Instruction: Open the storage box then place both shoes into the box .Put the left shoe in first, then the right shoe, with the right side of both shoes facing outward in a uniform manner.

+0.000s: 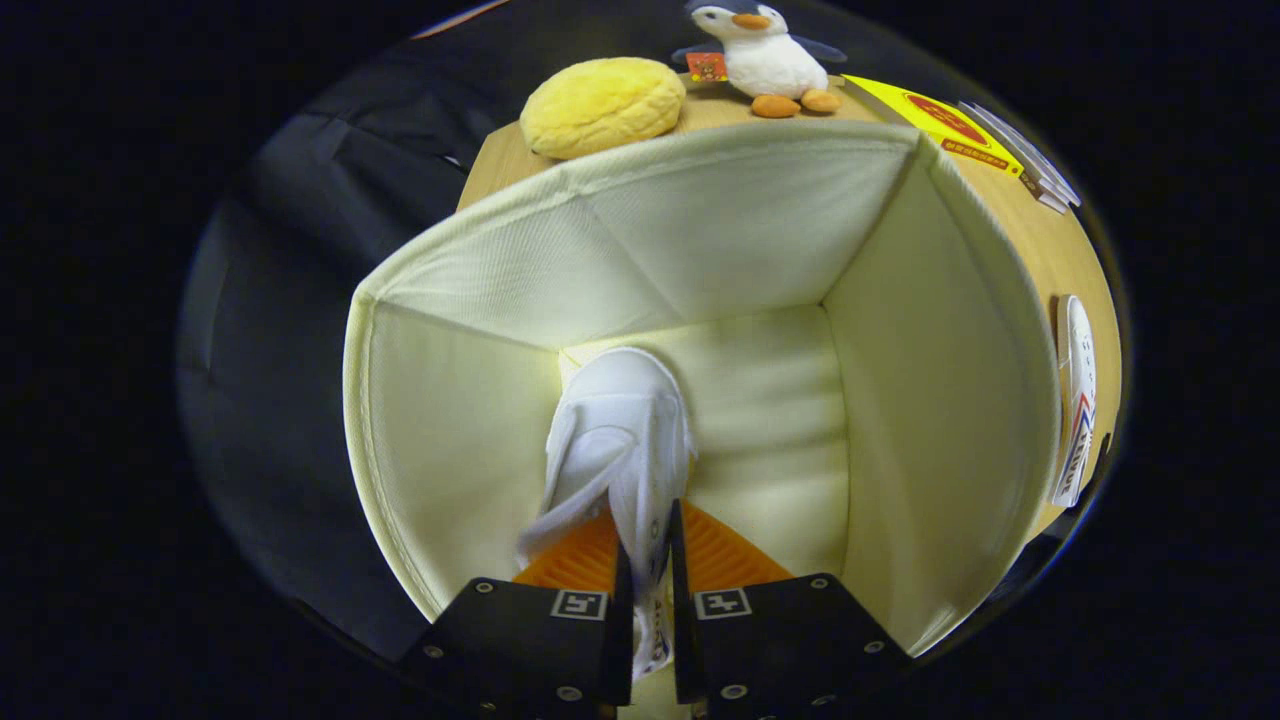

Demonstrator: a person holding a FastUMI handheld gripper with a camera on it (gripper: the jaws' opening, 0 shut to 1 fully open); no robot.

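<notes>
1 gripper (648, 545) grips 1 white shoe (620, 440) inside 1 storage box (940, 400); 1 more shoe (1078, 400), 1 penguin toy (765, 55) and 1 yellow plush (603, 105) lie outside.

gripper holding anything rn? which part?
Yes. The gripper is shut on a white shoe, pinched near its rear end, toe pointing down into the open storage box.
</notes>
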